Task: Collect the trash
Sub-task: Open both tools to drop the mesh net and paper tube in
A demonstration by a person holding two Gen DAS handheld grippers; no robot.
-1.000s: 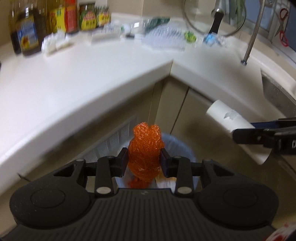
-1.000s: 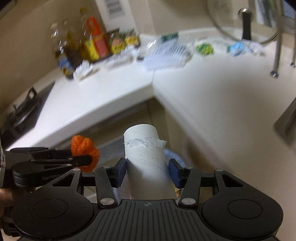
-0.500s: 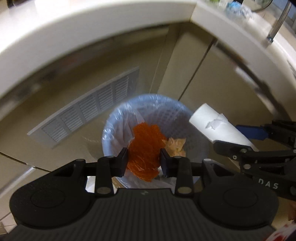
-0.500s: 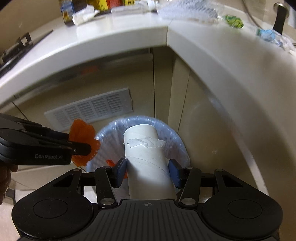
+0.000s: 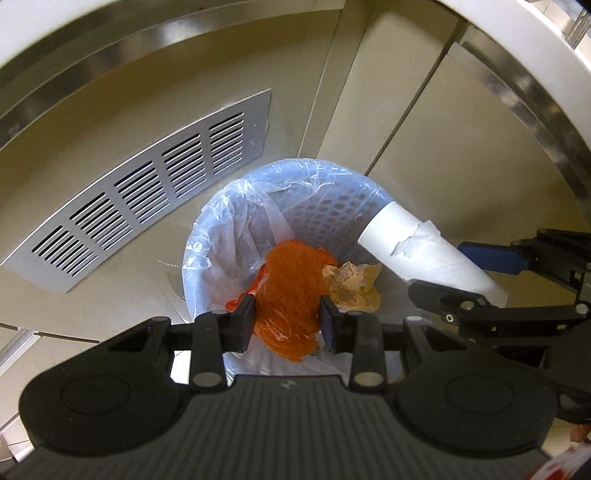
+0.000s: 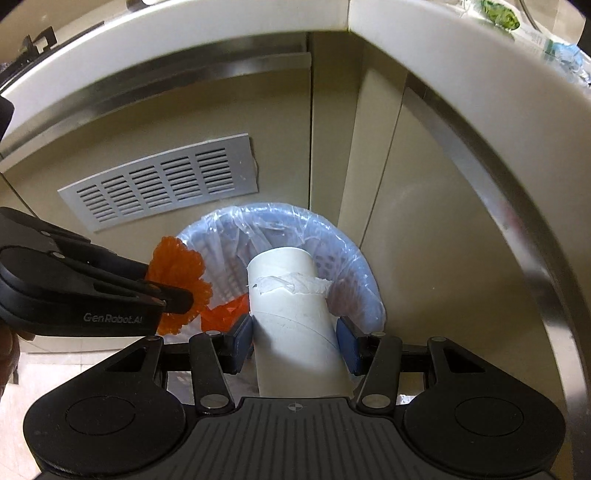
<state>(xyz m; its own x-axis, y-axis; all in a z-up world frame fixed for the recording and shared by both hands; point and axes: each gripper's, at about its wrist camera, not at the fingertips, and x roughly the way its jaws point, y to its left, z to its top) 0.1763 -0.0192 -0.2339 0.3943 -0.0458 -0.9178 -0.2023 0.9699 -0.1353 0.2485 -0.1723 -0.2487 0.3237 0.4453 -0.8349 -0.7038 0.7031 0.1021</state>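
My left gripper [image 5: 288,325] is shut on a crumpled orange net [image 5: 291,291] and hangs over a pale blue perforated bin [image 5: 332,210] lined with clear plastic. In the right wrist view the same orange net [image 6: 177,273] sticks out of the left gripper [image 6: 173,295] at the bin's left rim. My right gripper [image 6: 295,343] is shut on a white cardboard tube [image 6: 291,306] with torn paper on it, held above the bin [image 6: 354,258]. From the left wrist view the tube [image 5: 417,251] juts over the bin's right rim. Crumpled tan paper [image 5: 351,280] lies inside the bin.
The bin stands on the floor in the corner of beige cabinets. A silver vent grille [image 5: 147,192] is set in the cabinet face at the left. The white countertop edge [image 6: 461,110] curves overhead, with green and blue wrappers [image 6: 498,11] on it.
Both grippers have come down from countertop height to just over the bin, tilting further downward. The net and the tube stay gripped, and the counter has slid out of the top of both views.
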